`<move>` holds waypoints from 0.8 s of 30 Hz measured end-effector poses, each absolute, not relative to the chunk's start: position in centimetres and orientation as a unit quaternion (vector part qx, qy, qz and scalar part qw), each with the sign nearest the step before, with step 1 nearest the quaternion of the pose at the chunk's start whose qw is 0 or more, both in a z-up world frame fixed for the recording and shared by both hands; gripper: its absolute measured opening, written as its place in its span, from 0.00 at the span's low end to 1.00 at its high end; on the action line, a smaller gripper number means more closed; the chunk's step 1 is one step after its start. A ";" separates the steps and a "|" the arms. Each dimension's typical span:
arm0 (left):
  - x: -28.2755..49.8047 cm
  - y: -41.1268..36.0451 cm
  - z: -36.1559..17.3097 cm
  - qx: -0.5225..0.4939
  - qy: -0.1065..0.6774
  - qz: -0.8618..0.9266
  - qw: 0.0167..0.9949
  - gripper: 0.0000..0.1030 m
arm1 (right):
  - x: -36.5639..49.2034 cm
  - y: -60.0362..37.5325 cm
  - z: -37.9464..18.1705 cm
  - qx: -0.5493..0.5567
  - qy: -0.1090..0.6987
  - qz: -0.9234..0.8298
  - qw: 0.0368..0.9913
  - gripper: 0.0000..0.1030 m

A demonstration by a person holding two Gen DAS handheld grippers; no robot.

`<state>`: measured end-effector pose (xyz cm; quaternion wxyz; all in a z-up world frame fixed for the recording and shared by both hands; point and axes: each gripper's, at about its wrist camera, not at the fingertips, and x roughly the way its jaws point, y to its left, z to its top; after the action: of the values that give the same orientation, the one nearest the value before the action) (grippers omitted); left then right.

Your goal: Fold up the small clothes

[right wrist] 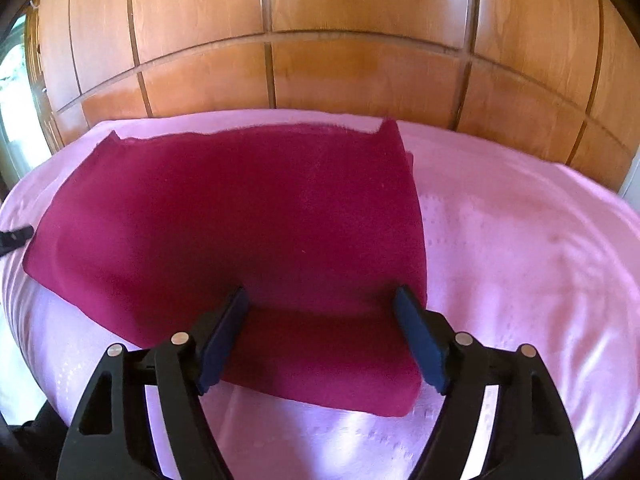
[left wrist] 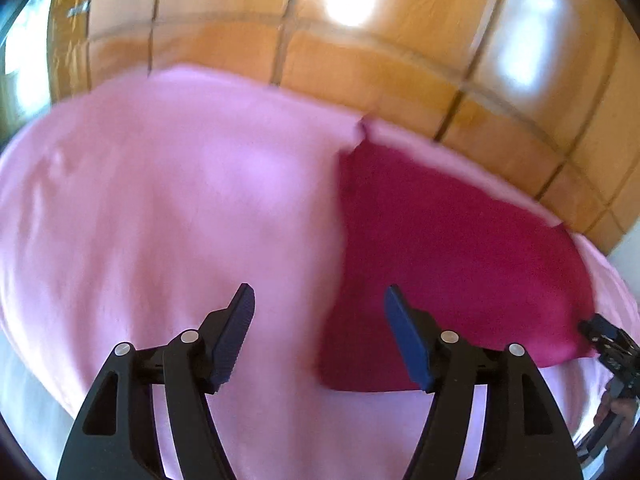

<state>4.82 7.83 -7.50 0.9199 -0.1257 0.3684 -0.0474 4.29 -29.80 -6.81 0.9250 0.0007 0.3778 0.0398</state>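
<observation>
Item: one magenta cloth (right wrist: 240, 216), lying flat on a pink sheet (right wrist: 520, 240), a folded lip along its near edge; in the left wrist view the cloth (left wrist: 440, 248) sits right of centre, blurred, its far corner slightly raised at the sheet's edge. Left gripper (left wrist: 320, 312): jaws well apart, nothing between them, only the pink sheet (left wrist: 160, 200) and the cloth's left border beyond; whether the tips touch the sheet cannot be told. Right gripper (right wrist: 320, 316): jaws wide apart, straddling the cloth's near fold, pads clear of the fabric on both sides, nothing gripped. The right gripper (left wrist: 608, 340) also shows at the right border of the left wrist view, cut off by the frame, beside the cloth's near right corner, part of a hand (left wrist: 618, 408) dimly visible below it. The left gripper's tip (right wrist: 14, 238) shows as a dark sliver at the left border of the right wrist view, near the cloth's left edge. Backdrop: wood panelling (right wrist: 360, 40), glare patches washing out parts. A bright window strip at far left, detail illegible.
</observation>
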 end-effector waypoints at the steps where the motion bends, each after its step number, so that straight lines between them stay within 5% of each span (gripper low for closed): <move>1: 4.1 7.0 -6.4 -0.119 0.349 -0.066 0.927 0.65 | 3.9 -29.4 -6.0 0.003 0.369 0.047 0.928 0.78; 12: 4.3 -5.1 -8.1 -0.015 0.375 -0.156 0.914 0.65 | 3.8 -20.9 -7.1 -0.041 0.364 0.094 0.926 0.90; 24: 1.9 -2.0 -7.5 -0.038 0.365 -0.109 0.924 0.65 | 4.0 -23.5 -9.1 0.007 0.376 0.117 0.919 0.92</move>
<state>1.90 -2.03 -7.55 0.9240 -0.0380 0.3647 -0.1087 4.03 -23.51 -9.07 0.9192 0.0072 0.3759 0.1173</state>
